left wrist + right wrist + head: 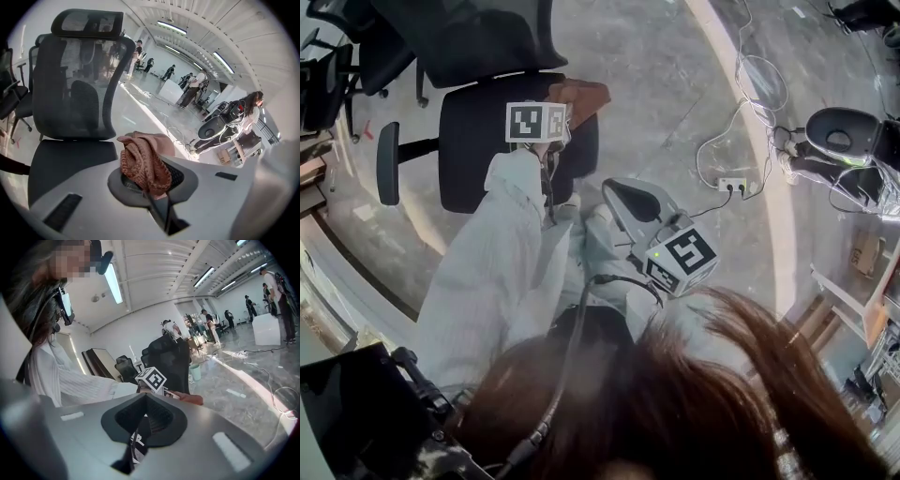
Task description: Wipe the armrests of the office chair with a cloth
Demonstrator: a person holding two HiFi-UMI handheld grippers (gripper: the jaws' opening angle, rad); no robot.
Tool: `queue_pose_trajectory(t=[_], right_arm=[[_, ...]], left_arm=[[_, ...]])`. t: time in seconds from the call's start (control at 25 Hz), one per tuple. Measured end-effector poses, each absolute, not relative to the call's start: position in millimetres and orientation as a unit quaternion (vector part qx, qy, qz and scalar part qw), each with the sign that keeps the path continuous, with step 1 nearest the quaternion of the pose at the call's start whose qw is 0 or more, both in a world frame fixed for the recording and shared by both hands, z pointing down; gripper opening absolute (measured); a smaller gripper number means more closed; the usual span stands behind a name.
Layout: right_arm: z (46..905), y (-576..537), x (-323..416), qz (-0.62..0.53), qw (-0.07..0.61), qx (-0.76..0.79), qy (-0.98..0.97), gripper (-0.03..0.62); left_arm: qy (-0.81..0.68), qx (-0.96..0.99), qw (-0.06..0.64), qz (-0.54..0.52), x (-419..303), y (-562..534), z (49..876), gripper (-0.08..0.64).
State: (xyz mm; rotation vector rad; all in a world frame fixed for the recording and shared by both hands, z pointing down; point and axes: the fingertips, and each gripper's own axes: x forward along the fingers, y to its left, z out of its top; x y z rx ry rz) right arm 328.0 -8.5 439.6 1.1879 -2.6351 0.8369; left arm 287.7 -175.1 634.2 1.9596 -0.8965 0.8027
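- The cloth (140, 159) is bunched up and pinched tight in our left hand-held gripper (150, 187), over the edge of the office chair (483, 141) seat.
- We think no wiping has begun yet.
- Next, we should press the cloth on an armrest (388, 175) and rub along it.
- Our right hand-held gripper (145, 408) is closed and empty, back from the chair.

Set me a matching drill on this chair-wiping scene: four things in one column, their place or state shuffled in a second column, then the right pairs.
Things:
1. cloth
2. right gripper
3. armrest
4. power strip

Place or state:
A. white, lying on the floor
B. shut, nothing held
C. black, sticking out beside the seat
D. pinched by the left gripper

Pairs: 1-D, 2-B, 3-C, 4-A.
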Motion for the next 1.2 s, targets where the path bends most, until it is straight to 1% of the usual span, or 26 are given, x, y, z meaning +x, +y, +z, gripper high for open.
queue_pose_trajectory(t=[0.2, 0.52, 0.68, 0.76, 0.92, 1.2], right_arm=[[432.6, -0.2, 327.4, 0.274, 0.057, 0.406, -0.870, 0.002], [436.1, 18.7, 324.5, 0.278, 0.052, 0.410, -0.867, 0.002], [435.4, 24.9, 310.5, 0.277, 0.058, 0.402, -0.871, 0.002], [435.0, 25.7, 301.8, 0.274, 0.064, 0.396, -0.874, 0.002], [443.1, 27.9, 294.6, 0.271, 0.078, 0.389, -0.877, 0.002], [463.5, 9.8, 285.9, 0.271, 0.123, 0.383, -0.875, 0.002]], left_arm=[[-0.330, 0.781, 0.429, 0.310, 280.3, -124.1, 625.3, 0.037], [-0.308, 0.796, 0.410, 0.320, 268.0, -31.2, 608.5, 0.037], [-0.301, 0.796, 0.413, 0.323, 263.0, -2.7, 607.4, 0.037], [-0.301, 0.798, 0.409, 0.323, 260.2, -2.0, 607.3, 0.037], [-0.308, 0.811, 0.378, 0.324, 262.1, -24.2, 609.6, 0.037], [-0.322, 0.813, 0.362, 0.323, 279.6, -102.9, 617.9, 0.037]])
